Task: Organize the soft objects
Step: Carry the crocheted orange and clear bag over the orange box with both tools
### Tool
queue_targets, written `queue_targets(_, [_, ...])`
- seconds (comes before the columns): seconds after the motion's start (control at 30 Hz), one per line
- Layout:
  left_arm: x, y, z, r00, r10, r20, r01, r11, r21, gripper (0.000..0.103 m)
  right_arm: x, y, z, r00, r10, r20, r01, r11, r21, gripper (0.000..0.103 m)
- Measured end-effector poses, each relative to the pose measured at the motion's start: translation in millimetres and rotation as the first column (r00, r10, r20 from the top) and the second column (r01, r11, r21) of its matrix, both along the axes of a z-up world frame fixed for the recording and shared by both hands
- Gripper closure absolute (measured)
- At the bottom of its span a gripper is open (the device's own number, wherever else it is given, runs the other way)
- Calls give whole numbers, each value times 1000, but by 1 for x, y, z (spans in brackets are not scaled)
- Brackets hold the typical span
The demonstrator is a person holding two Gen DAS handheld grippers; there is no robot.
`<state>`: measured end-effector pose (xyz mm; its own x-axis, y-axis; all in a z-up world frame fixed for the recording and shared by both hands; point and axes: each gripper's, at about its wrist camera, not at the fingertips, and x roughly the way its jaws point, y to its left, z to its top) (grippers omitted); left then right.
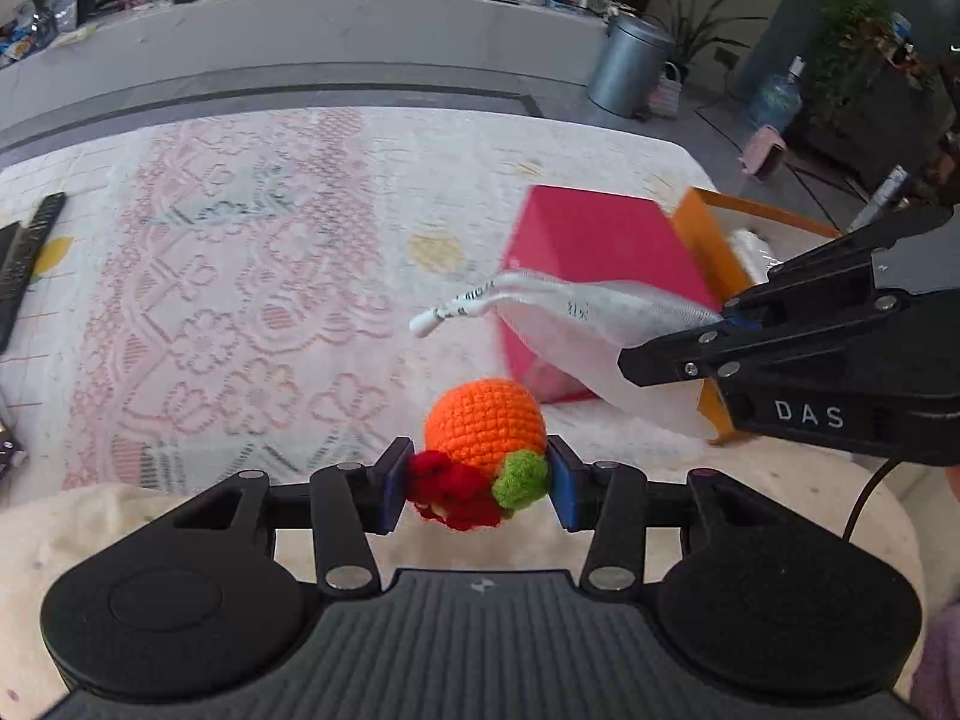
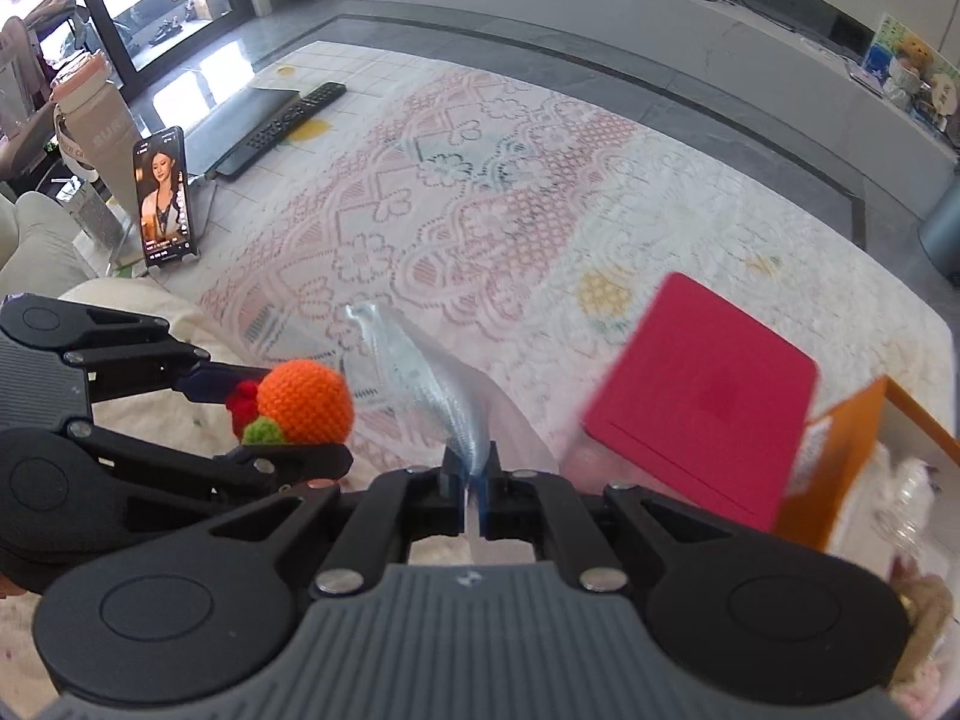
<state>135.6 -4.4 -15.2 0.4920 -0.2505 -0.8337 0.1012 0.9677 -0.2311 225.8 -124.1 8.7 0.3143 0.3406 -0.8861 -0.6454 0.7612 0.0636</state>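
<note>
My left gripper is shut on a crocheted orange ball with red and green knitted bits, held up above the lace cloth. The same ball shows at the left of the right wrist view, between the left gripper's fingers. My right gripper is shut on a white mesh bag, which hangs from its tips. In the left wrist view that bag stretches out from the right gripper in front of a pink box.
An orange box holding a plastic bottle stands beside the pink box. A phone on a stand, a remote and a dark keyboard lie at the lace-covered table's left. A grey bin stands on the floor beyond.
</note>
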Motion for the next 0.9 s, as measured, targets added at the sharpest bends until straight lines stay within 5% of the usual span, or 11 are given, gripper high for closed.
queue_targets(0.33, [22,-77,14,999,49,-1,-49,997,-68,50,11,-99,20,993,-111,49,116,987,-108,102])
queue_targets(0.63, [58,-148,35,994,108,9,-104,976,-190,50,39,-185,45,961,-261,88,268,961,-75,102])
queue_targets(0.9, [96,-208,36,998,70,0,-69,980,-187,50,65,-233,53,932,-339,126,349,934,-71,102])
